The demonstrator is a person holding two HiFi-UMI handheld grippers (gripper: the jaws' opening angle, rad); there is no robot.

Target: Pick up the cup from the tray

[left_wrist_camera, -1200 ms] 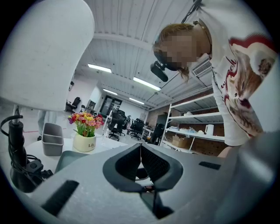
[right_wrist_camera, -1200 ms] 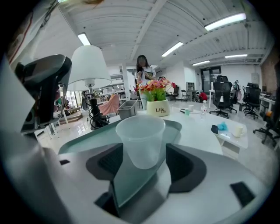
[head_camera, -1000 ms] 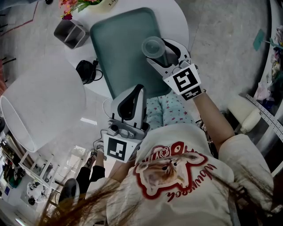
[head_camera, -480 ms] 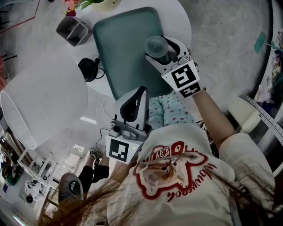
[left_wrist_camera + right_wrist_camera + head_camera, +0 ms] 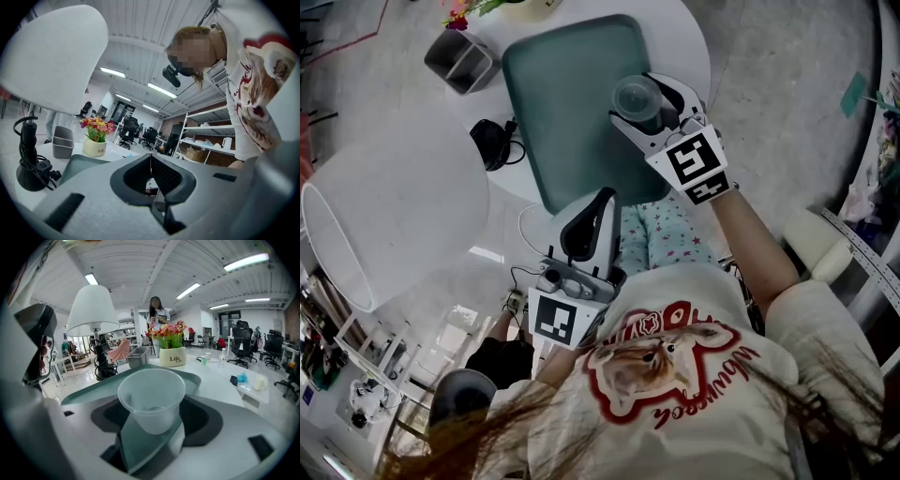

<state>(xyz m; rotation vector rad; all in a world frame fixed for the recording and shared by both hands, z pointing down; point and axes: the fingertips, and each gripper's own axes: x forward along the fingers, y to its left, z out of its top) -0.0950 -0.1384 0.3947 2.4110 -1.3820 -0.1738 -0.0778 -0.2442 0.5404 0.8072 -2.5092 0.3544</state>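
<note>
Right gripper (image 5: pixel 652 111): jaws wide apart after just opening further, one either side of the cup, pads not pressing on it.
Cup (image 5: pixel 151 399): clear plastic, upright, stood on the tray by its right edge.
Tray (image 5: pixel 562 103): green, lay on the round white table (image 5: pixel 684 37).
Left gripper (image 5: pixel 600 202): jaws together, empty, held over the tray's near edge.
Lamp shade (image 5: pixel 394 216): white, left of the tray.

The tray (image 5: pixel 562 103) lies open across its middle and left half; only the cup (image 5: pixel 637 97) stands at its right edge. Along the left edge of the table (image 5: pixel 680 37) the wide-shaded lamp (image 5: pixel 394 216) blocks the way, and a grey bin (image 5: pixel 461 61) and flower pot (image 5: pixel 172 357) crowd the far edge.
</note>
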